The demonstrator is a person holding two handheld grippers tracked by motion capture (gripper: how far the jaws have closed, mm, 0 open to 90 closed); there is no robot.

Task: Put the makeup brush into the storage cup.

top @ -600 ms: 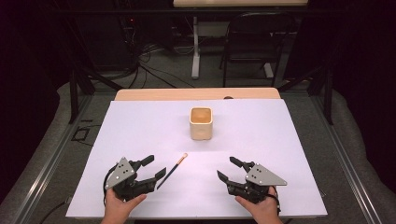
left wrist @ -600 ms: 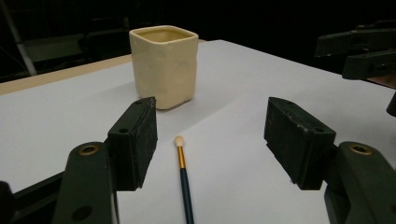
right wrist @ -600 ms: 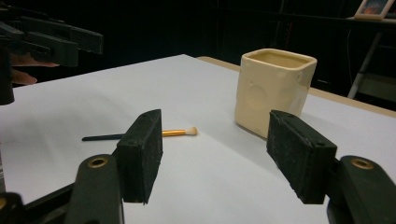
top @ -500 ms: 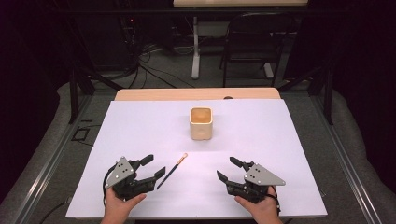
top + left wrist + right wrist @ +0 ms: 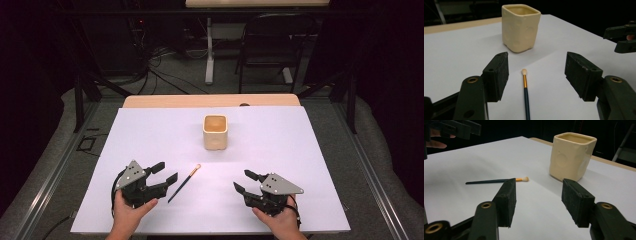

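Brush (image 5: 184,183) lies flat on the white table sheet (image 5: 310,150), bristle tip pointing to about 1 o'clock, toward the cream square cup (image 5: 215,132), which stands upright well apart at 12 o'clock from the brush. Left gripper (image 5: 162,178) sits just beside the brush handle at its 9 o'clock, jaws wide, nothing between the pads; in the left gripper view the brush (image 5: 525,92) runs straight up the gap between the jaws with the cup (image 5: 520,27) beyond. Right gripper (image 5: 246,181) rests at 3 o'clock of the brush, apart from it, jaws open and empty too; in its own view the brush (image 5: 496,180) lies crosswise ahead.

Risks, as I judge them: thin round handle flat on the sheet, so closing pads may roll or flick it away instead of pinching it. Coming down too steep could jam the jaw tips on the table. A grab near the handle end would leave the tip drooping. A careless swing toward the cup could knock it over.
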